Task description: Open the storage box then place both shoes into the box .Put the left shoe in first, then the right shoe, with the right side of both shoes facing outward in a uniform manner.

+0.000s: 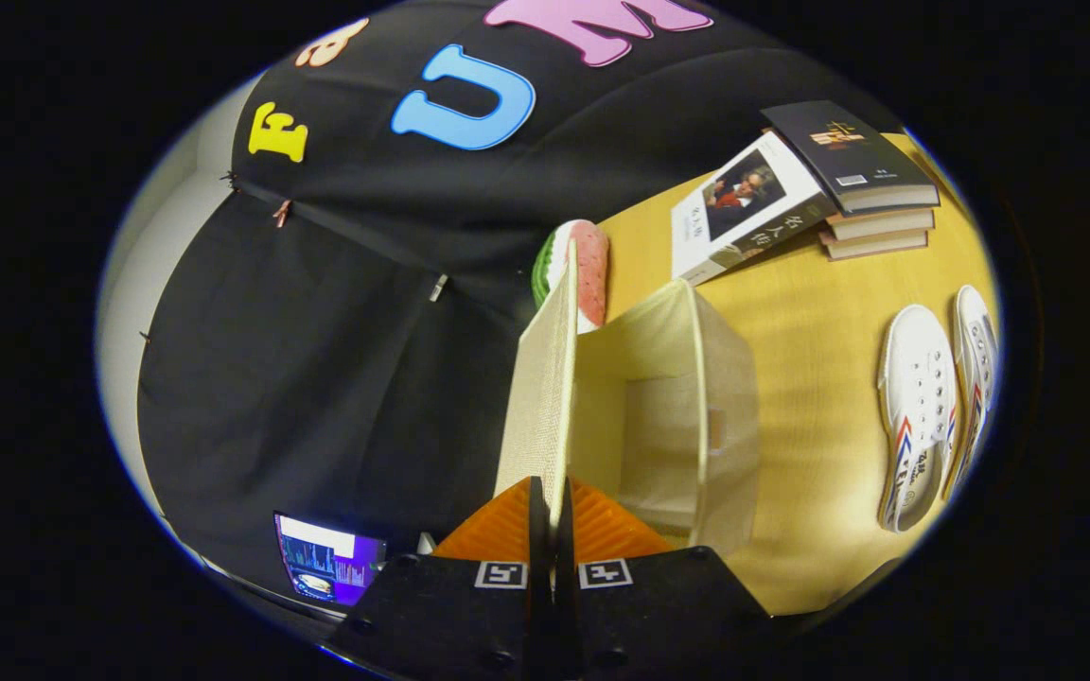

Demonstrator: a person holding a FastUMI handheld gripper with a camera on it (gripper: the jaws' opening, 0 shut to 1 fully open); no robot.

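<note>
The gripper is pinching the thin, cream woven-fabric lid of the storage box, its two fingers closed together on the lid's near edge. The lid is standing on edge, lifted up and away from the opening, and this appears to be why it is being held: to swing it clear so the inside can be reached. The cream fabric storage box is sitting on the yellow wooden table, close to the table's edge nearest the black cloth wall, and its hollow interior is showing just beyond the fingers, with nothing visible in it.

The pair of white canvas lace-up shoes with red and blue side stripes is lying side by side near the opposite edge of the table, well apart from the box, so neither is packed yet.

A stack of books is resting toward the table's far corner. A watermelon-slice cushion, red with a green rind, is standing just behind the box.
</note>
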